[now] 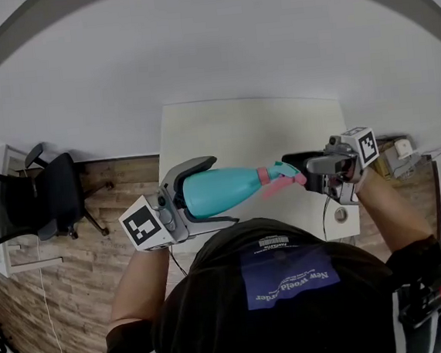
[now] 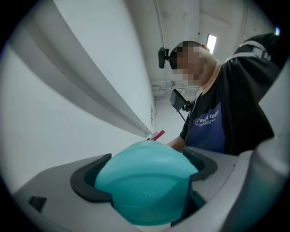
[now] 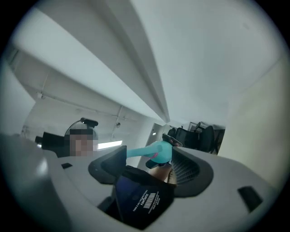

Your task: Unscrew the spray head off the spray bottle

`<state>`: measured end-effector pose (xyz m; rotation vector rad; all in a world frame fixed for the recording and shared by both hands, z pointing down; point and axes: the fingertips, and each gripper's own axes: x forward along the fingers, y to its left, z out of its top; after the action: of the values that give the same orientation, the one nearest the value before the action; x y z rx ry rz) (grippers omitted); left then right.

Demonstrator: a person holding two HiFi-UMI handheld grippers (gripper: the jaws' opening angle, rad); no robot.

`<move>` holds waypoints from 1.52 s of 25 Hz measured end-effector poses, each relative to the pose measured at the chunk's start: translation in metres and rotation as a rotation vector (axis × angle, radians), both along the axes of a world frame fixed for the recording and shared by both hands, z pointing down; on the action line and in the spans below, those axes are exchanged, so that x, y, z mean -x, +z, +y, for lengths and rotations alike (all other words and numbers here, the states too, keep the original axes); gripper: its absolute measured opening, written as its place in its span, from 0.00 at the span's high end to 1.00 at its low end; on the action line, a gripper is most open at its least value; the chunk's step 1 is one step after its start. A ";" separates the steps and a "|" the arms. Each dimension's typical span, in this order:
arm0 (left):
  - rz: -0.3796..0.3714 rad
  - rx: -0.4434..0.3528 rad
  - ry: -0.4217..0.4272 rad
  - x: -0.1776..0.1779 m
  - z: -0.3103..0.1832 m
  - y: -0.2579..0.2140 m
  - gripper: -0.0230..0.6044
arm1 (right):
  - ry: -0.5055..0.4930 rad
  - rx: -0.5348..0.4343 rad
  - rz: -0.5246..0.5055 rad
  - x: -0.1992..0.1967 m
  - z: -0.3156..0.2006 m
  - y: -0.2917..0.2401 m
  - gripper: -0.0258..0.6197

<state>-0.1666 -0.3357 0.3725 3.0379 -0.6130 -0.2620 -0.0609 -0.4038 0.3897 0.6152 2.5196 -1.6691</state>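
The left gripper clamps the spray bottle at its base; the right gripper stands open beside the bottle's spray head.

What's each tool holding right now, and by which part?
The left tool grips the teal spray bottle around its wide body; the right tool is open at the spray head, holding nothing.

In the head view, the base of the spray bottle was hidden between the jaws of the left tool. In the left gripper view, the bottle's body covered nearly all the spray head; only a pink tip showed behind it. The picture's bottom edge cut off the body. On the bench, right of the bottle's head end, a round thing was too small to tell.
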 end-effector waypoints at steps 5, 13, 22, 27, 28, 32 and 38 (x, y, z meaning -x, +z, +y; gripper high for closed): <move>-0.075 -0.050 -0.021 -0.002 0.002 0.002 0.17 | -0.061 0.190 0.016 0.018 0.006 -0.011 0.52; -0.305 -0.235 0.000 -0.028 0.011 0.008 0.17 | -0.193 0.224 0.125 0.033 0.032 -0.004 0.52; -0.366 -0.314 -0.044 -0.036 0.014 0.008 0.17 | -0.190 0.176 0.260 0.044 0.040 0.014 0.71; -0.378 -0.297 -0.021 -0.027 0.012 0.009 0.17 | -0.153 0.010 0.286 0.050 0.038 0.018 0.76; -0.367 -0.277 -0.013 -0.026 0.011 0.009 0.17 | -0.141 -0.045 0.289 0.050 0.036 0.018 0.76; -0.152 0.023 -0.022 -0.026 0.003 0.010 0.17 | -0.102 -0.273 0.278 0.044 0.036 0.009 0.77; 0.074 0.249 0.093 -0.019 0.002 0.011 0.17 | -0.088 -0.740 0.234 0.046 0.050 -0.008 0.77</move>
<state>-0.1472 -0.3335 0.3839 2.7946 -0.4597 -0.2707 -0.1071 -0.3543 0.3813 0.5899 3.3190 -0.8059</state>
